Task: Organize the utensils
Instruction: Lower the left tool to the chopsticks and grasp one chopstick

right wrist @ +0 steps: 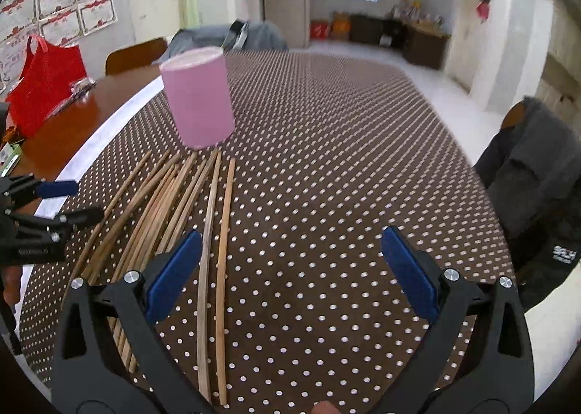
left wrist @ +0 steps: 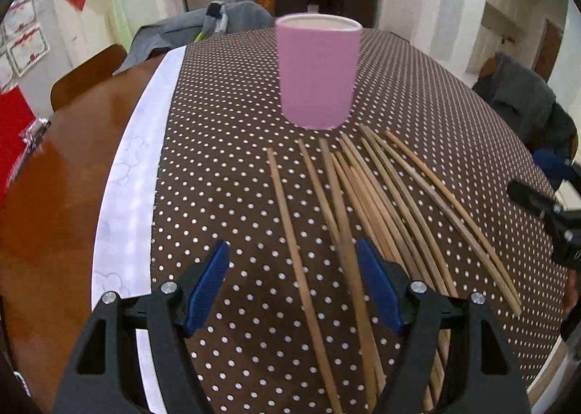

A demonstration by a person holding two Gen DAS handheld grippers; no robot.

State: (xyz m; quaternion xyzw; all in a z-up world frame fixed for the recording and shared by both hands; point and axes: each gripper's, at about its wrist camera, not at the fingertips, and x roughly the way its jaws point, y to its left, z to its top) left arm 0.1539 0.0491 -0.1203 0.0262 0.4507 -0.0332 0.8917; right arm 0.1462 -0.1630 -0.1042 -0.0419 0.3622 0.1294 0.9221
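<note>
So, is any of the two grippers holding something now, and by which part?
Nothing is held. The left gripper and right gripper are open above the chopsticks.

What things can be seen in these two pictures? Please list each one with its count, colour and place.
Cup: one, pink, upright on the tablecloth, beyond the chopsticks.
Chopsticks: many, exact count unclear, light wood, lying loose on the cloth before the cup.
Tablecloth: one, brown with white dots, over the table.
Bag: one, red, on the bare wooden table part.
Jacket: one, dark grey, on a chair beside the table.
Left gripper: black, blue pads, open above the chopsticks.
Right gripper: black, blue pads, open.
</note>
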